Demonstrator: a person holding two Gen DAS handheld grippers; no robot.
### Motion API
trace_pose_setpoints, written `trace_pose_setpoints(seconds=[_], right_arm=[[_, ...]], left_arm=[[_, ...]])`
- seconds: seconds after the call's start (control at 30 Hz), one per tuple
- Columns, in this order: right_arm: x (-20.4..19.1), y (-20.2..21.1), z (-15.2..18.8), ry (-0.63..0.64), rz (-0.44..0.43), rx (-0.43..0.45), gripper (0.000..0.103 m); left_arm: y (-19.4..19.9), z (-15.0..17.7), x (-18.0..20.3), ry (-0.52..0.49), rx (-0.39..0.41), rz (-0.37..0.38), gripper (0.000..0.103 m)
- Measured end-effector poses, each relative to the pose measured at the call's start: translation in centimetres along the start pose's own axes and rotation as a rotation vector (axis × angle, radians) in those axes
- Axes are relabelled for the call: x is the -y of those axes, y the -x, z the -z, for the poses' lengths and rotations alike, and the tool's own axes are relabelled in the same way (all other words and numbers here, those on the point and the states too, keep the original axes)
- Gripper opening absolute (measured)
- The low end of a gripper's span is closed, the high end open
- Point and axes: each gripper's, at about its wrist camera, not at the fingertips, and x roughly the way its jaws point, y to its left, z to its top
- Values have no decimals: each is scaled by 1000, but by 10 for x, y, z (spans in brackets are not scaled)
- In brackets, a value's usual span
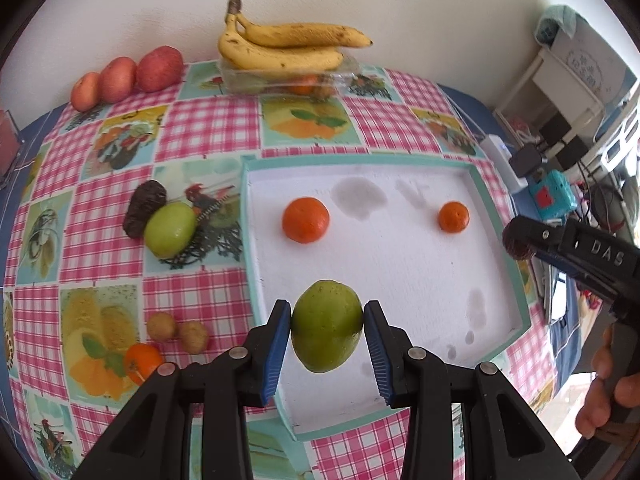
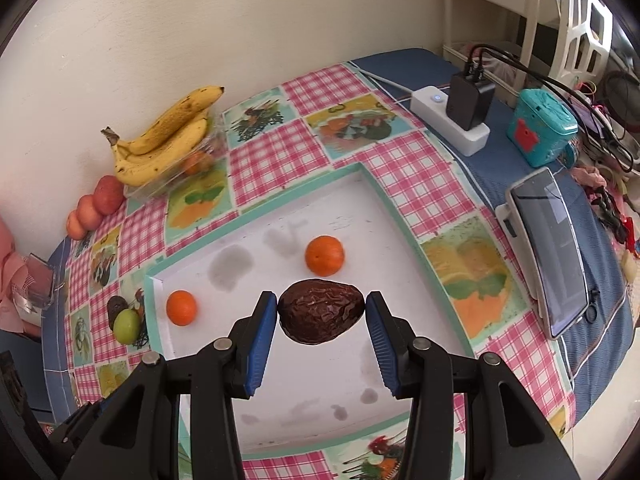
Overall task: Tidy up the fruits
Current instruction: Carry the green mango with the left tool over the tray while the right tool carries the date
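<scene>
Oranges (image 1: 305,219) sit in the tray (image 1: 500,216) mid-frame. Left gripper (image 1: 327,330) clamps a green fruit (image 1: 327,332), right gripper (image 2: 321,312) a dark fruit (image 2: 321,311); more fruit waits at left.

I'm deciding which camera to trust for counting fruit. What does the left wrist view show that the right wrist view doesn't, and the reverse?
Only the left wrist view shows the left gripper clamping a green fruit, two small brown fruits and a loose orange on the tablecloth.

Only the right wrist view shows a tablet beside the cloth, and the dark wrinkled fruit close up in the right gripper.

Both show the white tray holding two oranges, the bananas, and a green and dark fruit pair.
</scene>
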Motion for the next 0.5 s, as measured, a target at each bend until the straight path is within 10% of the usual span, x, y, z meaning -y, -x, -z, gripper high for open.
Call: trace_pose_setpoints(seconds=[0.5], right_arm=[[9,-50,13,5,57,-149,48]], left_arm=[[-28,6,5,-14,-67,-23,40]])
